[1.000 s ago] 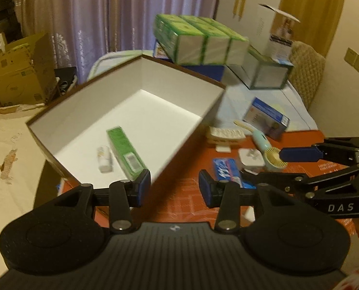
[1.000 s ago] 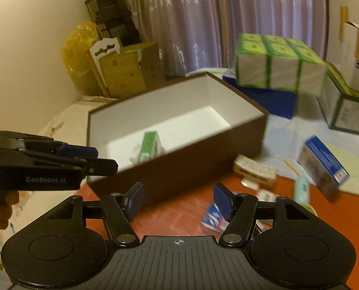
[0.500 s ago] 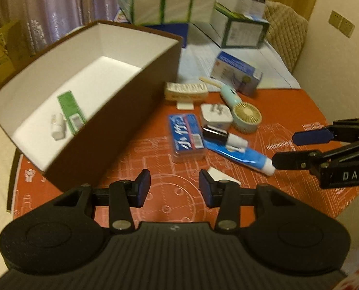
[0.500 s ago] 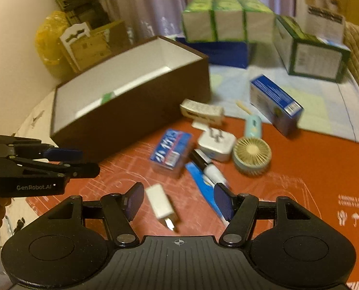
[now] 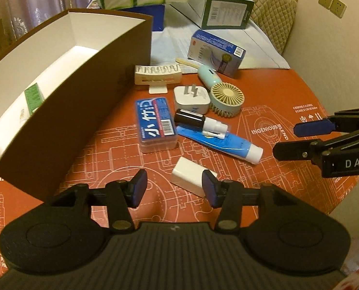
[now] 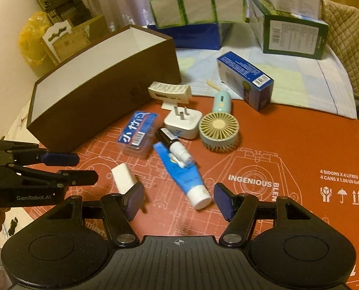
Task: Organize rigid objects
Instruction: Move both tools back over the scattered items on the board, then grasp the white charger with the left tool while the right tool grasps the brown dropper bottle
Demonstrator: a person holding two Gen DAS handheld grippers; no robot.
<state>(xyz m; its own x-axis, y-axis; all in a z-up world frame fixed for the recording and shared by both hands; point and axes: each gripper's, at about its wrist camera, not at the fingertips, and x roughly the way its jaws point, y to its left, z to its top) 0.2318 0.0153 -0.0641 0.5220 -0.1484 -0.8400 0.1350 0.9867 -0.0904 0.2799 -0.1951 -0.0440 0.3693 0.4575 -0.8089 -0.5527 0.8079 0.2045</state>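
Observation:
A brown box with a white inside point(image 5: 87, 101) point(image 6: 102, 89) stands at the left of the red mat; a green packet point(image 5: 33, 97) lies in it. Beside it lie a blue floss case point(image 5: 156, 124) point(image 6: 138, 133), a white plug adapter point(image 5: 191, 97) point(image 6: 183, 122), a small fan point(image 5: 225, 97) point(image 6: 219, 129), a black-and-white tube point(image 5: 200, 122), a blue toothpaste tube point(image 5: 224, 145) point(image 6: 185, 176) and a white charger block point(image 5: 191, 177) point(image 6: 122, 176). My left gripper point(image 5: 173, 189) point(image 6: 82, 169) is open just before the white block. My right gripper point(image 6: 178, 199) point(image 5: 288, 140) is open just before the toothpaste cap.
A blue carton point(image 5: 215, 52) point(image 6: 244, 79), a cream comb-like holder point(image 5: 157, 76) and stacked green tissue packs point(image 6: 197, 4) with a green box point(image 6: 290, 31) stand behind the items. The mat's edge point(image 5: 343, 188) runs close at the right.
Both grippers have swung away from the box and down toward the loose items on the mat. Both stay open and empty.

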